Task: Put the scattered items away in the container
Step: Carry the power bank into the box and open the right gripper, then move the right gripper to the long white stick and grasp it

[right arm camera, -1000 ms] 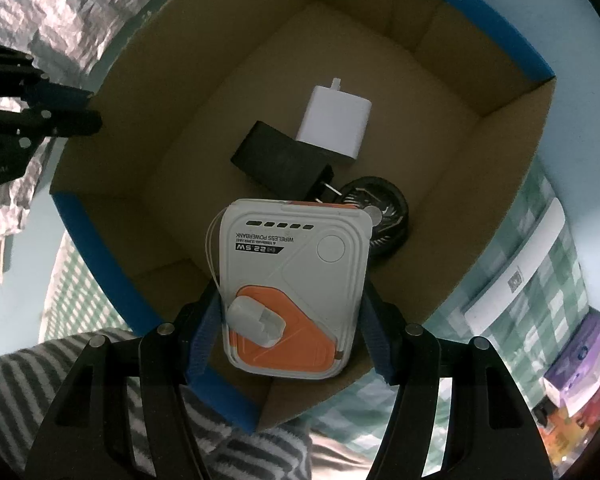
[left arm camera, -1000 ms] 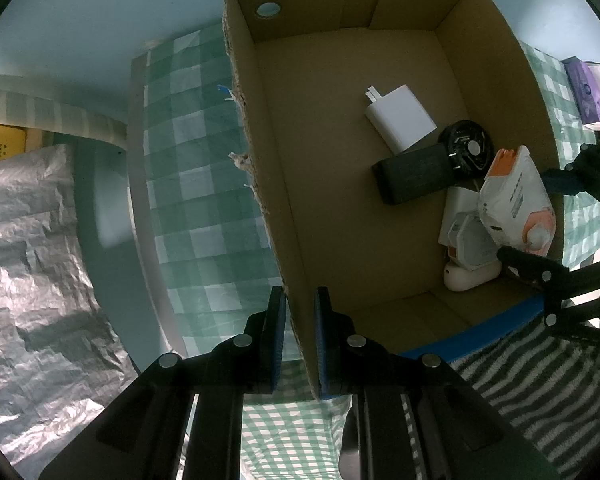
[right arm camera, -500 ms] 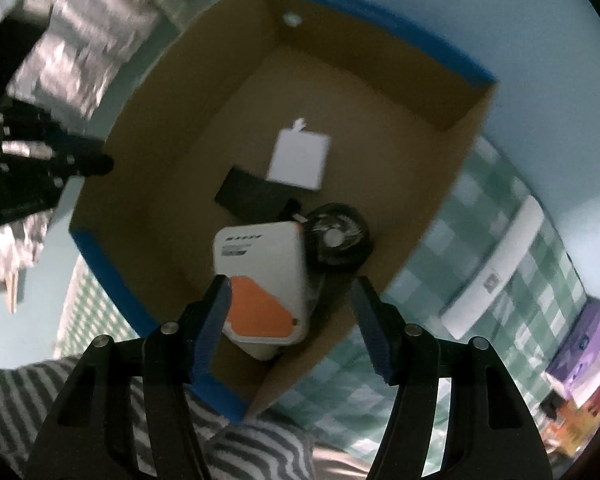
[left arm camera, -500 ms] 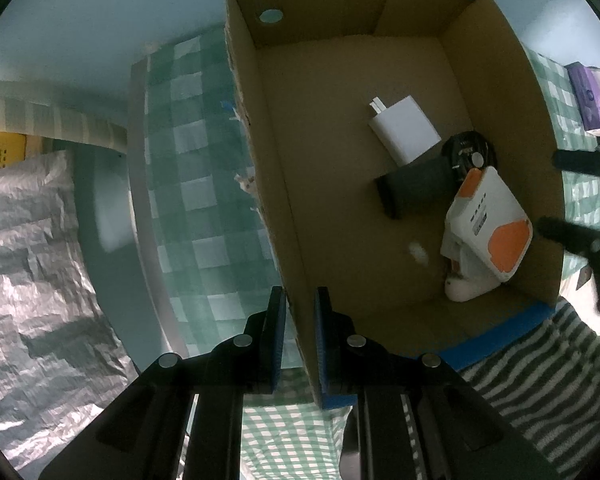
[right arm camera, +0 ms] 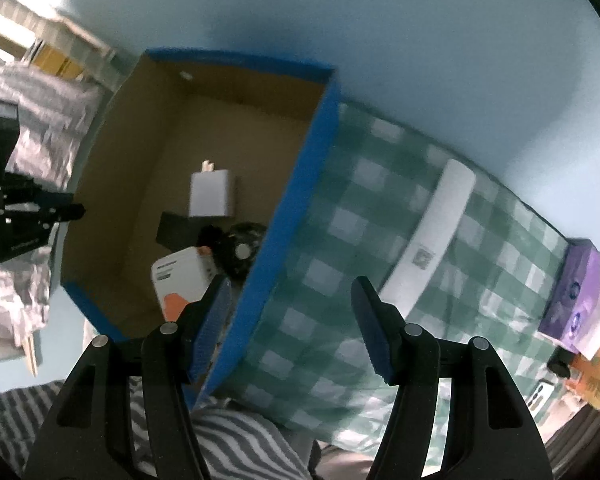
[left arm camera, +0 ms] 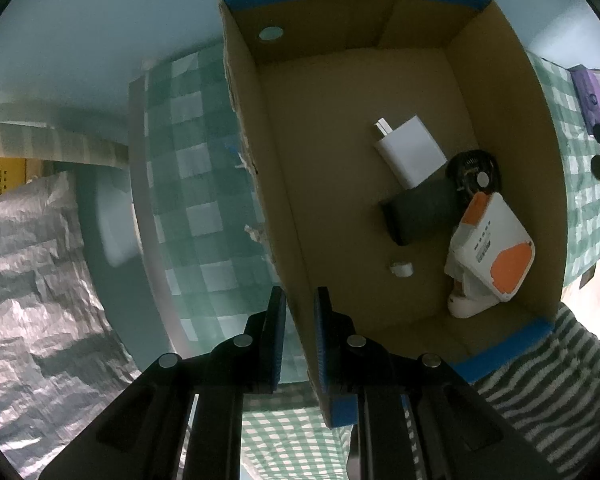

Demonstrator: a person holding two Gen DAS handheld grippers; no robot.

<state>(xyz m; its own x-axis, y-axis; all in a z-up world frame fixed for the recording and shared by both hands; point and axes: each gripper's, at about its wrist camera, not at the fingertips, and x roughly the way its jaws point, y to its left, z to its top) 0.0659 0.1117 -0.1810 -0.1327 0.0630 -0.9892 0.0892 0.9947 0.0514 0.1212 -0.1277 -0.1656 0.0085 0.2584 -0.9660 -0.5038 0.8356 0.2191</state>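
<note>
Several items lie inside the brown cardboard box with blue-taped rim (left arm camera: 284, 184): a white and orange power bank (left arm camera: 494, 252) tilted against the right wall over a white object, a white wall charger (left arm camera: 410, 152), a black rectangular block (left arm camera: 418, 216), a small black round fan (left arm camera: 474, 170) and a small white cap (left arm camera: 401, 269) on the box floor. The left gripper (left arm camera: 300, 336) is clamped on the box's near left wall, one blue pad on each side of the cardboard. The right gripper (right arm camera: 290, 320) hovers outside the box above its right wall, jaws spread wide and holding nothing.

The box sits on a bench covered in a green and white checked cloth (right arm camera: 340, 272); a long white bar with a label (right arm camera: 432, 240) lies on the cloth to the right, with a purple packet (right arm camera: 576, 292) further off. A pale blue wall (right arm camera: 380, 20) stands behind, crinkled silver sheeting (left arm camera: 32, 264) lies at the left, and a grey striped towel (left arm camera: 548, 384) lies at the near edge.

A second ago the right gripper held the power bank above the box; the power bank now rests inside, and the gripper has pulled back to the right.
</note>
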